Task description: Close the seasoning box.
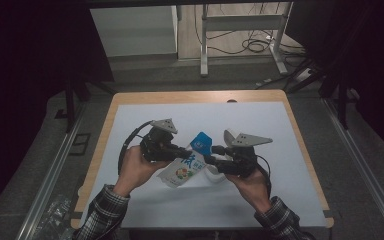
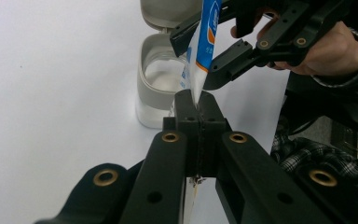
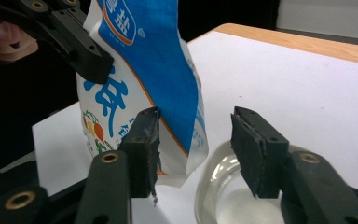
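Note:
A blue and white salt bag [image 1: 186, 165] with orange trim hangs tilted above the table between both grippers. My left gripper [image 1: 184, 152] is shut on one thin edge of the bag [image 2: 204, 37], its jaws pressed together on the film [image 2: 196, 100]. My right gripper [image 1: 211, 153] stands open around the bag's other edge [image 3: 140, 70]: one pad lies against the film, the other is well clear [image 3: 196, 144]. Right under the bag sits a pale container [image 2: 154, 91] with its lid [image 2: 168, 11] flipped back, holding something white [image 3: 223, 198].
A white mat [image 1: 280, 165] covers a wooden table [image 1: 195, 96]. Beyond the table stand a metal frame's legs [image 1: 204, 45] with cables on the floor. Plaid sleeves [image 1: 100, 210] come in from the bottom edge.

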{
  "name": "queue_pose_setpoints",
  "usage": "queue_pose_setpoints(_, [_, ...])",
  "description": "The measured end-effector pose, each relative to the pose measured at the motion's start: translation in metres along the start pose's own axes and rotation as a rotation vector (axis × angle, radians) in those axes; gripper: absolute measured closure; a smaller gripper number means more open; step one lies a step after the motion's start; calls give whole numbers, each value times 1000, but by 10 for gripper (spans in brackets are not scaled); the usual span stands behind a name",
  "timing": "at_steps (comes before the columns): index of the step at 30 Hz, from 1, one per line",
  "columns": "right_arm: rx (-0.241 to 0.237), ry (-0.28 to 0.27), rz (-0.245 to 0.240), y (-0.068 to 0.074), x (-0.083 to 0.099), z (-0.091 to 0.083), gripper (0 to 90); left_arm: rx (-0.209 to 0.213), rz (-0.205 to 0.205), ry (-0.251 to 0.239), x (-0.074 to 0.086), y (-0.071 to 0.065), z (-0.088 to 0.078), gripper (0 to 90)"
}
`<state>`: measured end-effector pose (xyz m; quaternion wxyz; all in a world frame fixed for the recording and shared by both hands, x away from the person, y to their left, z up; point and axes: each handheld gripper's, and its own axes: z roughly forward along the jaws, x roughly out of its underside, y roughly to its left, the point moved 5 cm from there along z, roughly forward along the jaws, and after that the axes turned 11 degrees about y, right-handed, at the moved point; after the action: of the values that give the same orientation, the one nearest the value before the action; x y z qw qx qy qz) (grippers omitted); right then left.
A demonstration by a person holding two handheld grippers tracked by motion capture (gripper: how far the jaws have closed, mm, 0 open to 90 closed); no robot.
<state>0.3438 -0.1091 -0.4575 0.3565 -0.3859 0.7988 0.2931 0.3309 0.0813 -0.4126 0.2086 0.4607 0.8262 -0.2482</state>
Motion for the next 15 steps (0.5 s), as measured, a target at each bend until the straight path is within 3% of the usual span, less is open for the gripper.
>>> queue_pose_setpoints(5, [-37, -2, -21, 3, -4, 5, 597, -1, 5, -2, 4, 0, -2, 900])
queue_pose_setpoints(11, [-44, -11, -47, 10, -6, 9, 881, -6, -9, -8, 11, 5, -5, 900])
queue_pose_setpoints(15, [-46, 3, -49, 11, -7, 12, 894, -10, -18, -20, 17, 9, -3, 900])
